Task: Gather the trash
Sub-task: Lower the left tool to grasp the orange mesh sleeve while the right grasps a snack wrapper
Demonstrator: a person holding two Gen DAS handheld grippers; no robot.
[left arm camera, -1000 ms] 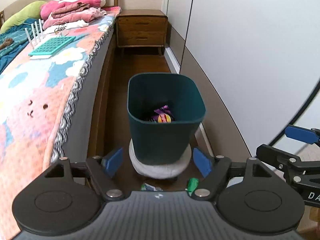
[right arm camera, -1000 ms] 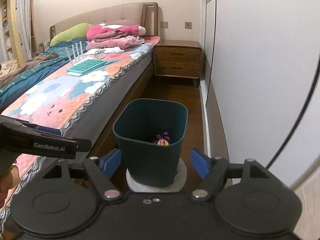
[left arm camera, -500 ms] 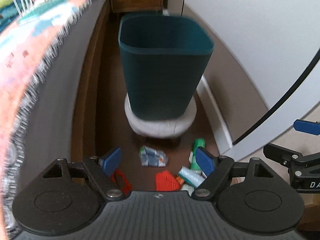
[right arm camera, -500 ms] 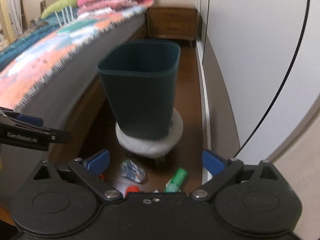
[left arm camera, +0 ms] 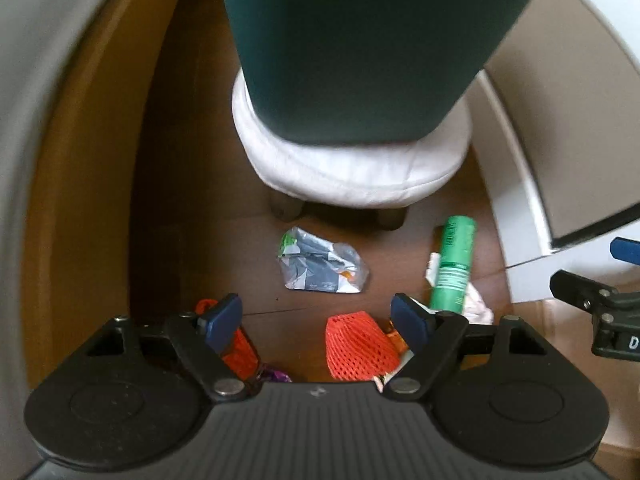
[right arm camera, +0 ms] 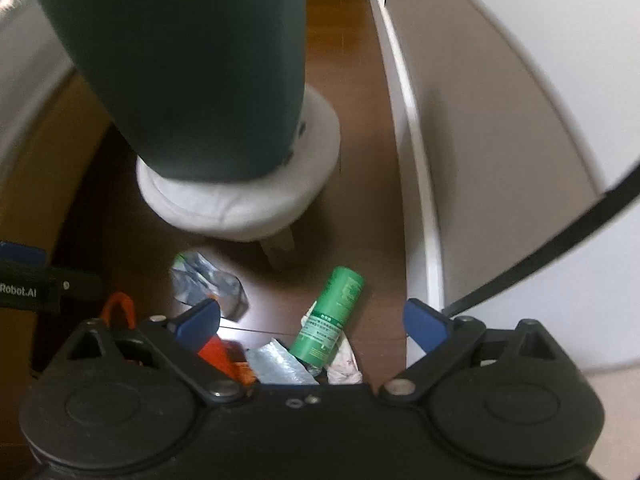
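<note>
Both jaws stand apart and empty: the left hand-held gripper point(left arm camera: 316, 316) hangs over the orange net point(left arm camera: 358, 346) low in frame, the right hand-held gripper point(right arm camera: 312, 320) brackets the green bottle point(right arm camera: 330, 316), presumably lining up pickups for the bin point(left arm camera: 360, 48) above.

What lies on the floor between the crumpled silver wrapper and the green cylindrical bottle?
Only bare brown wooden floor lies between the crumpled silver wrapper and green cylindrical bottle, in the left wrist view.

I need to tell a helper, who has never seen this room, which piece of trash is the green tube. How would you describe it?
Find the dark green waste bin standing on a low white padded stool. On the brown floor in front of the stool, toward the white wall side, lies a green tube on its side. It is the only smooth, round green item; its neighbours are crumpled wrappers and orange netting.
</note>
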